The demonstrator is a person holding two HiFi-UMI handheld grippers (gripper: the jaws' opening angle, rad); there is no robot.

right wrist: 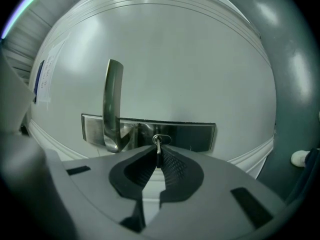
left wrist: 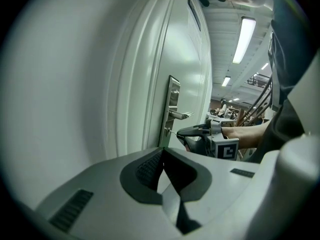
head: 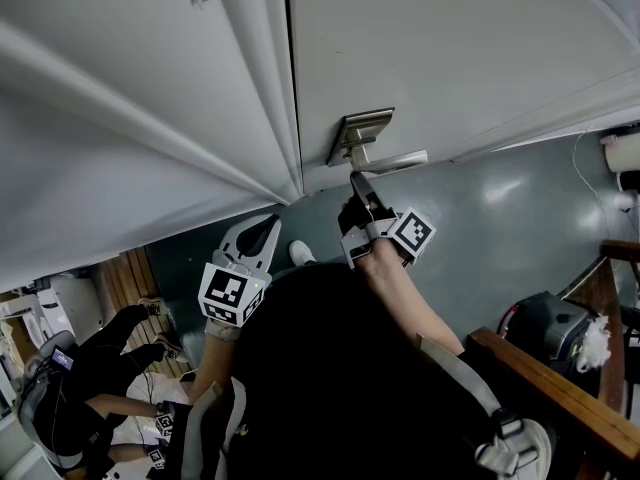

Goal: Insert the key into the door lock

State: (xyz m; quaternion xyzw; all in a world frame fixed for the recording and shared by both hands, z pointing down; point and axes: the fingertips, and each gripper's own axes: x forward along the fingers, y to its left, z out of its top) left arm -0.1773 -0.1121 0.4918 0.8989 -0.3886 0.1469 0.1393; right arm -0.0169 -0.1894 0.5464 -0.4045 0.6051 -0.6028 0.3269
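Door smooth painted; lock plate, key metal; handle polished metal.

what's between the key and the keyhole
Nothing visible. The key in the right claw has its tip right at the keyhole; the handle sits off to one side.
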